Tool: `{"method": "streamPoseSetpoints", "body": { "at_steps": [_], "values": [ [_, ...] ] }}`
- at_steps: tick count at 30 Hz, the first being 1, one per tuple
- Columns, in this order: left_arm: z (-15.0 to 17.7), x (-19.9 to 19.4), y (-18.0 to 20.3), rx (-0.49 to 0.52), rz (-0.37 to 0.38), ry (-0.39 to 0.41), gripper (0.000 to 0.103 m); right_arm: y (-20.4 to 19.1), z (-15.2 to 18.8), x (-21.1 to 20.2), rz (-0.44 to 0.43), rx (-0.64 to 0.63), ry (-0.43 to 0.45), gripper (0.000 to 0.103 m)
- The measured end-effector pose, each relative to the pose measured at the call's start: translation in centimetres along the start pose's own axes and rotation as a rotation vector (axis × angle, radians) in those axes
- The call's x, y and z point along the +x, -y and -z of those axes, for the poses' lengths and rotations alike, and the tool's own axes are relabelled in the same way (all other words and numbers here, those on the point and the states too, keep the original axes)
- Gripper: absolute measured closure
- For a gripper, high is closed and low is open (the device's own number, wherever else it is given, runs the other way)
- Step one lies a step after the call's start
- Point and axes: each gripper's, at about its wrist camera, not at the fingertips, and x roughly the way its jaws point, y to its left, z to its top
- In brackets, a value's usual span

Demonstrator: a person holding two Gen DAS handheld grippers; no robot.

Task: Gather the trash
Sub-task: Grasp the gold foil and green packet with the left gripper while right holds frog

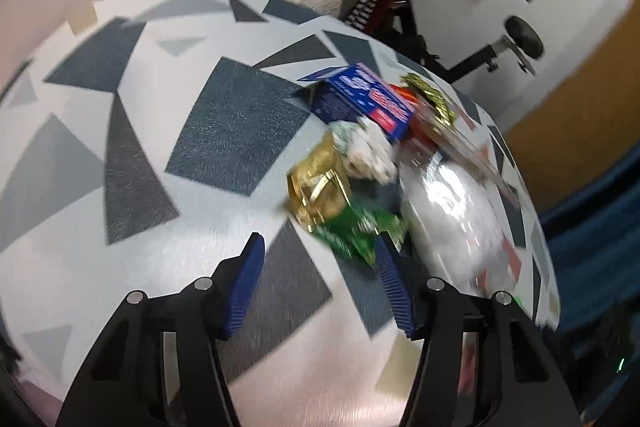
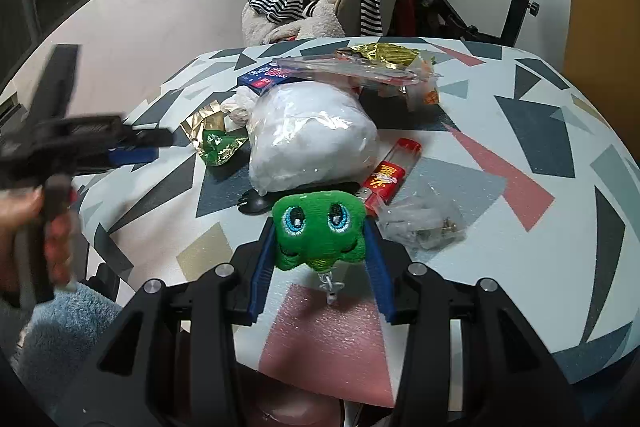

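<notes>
Wrapper [image 1: 352, 231], green and gold, sits at one o'clock from my left jaws [image 1: 320, 259], spread with nothing between; right jaws [image 2: 320, 247] pinch a green toy [image 2: 318, 229].

Left wrist cam: looks steeply down along its blue-padded fingers [image 1: 252, 287], close over the grey-and-white triangle-patterned tabletop [image 1: 132, 131], motion-blurred. Right wrist cam: sits near the tabletop's front edge, tilted down, facing the far wall. Overlap: the white plastic-wrapped bundle [image 2: 312, 135], with the gold-and-green foil wrapper [image 2: 214, 139] left of it and the blue carton [image 2: 266, 77] behind it. Left gripper [image 2: 132, 147] shows at the right cam's left edge.
</notes>
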Motion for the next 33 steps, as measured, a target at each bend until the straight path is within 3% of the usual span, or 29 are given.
{"method": "streamPoseSetpoints", "body": {
  "at_steps": [8,11,12,13,17,25,33],
  "values": [
    [-2.5,3.4,-0.2,-0.063,-0.029,-0.012,0.042,0.3,0.1,0.1,0.003,0.007,-0.009,0.059],
    [-3.1,4.0,-0.4,-0.099,-0.005,-0.003,0.043,0.1,0.2,0.2,0.002,0.0,-0.011,0.059],
    [-3.2,4.2,-0.3,-0.096,0.0,-0.005,0.052,0.1,0.3,0.3,0.003,-0.003,-0.011,0.059],
    [-3.3,4.4,-0.2,-0.085,0.004,-0.016,0.074,0.0,0.4,0.3,0.003,-0.003,-0.011,0.059],
    [-2.9,3.7,0.3,-0.027,-0.01,-0.007,0.079,-0.3,0.5,0.3,0.002,-0.006,-0.016,0.059],
    [-0.1,-1.7,1.1,0.093,0.035,0.043,0.08,-1.5,0.6,-0.9,-0.017,-0.035,-0.007,0.059],
    [6.9,-7.3,3.0,0.257,0.062,0.072,0.08,-3.5,2.2,-2.8,-0.042,-0.068,-0.002,0.059]
  ]
}}
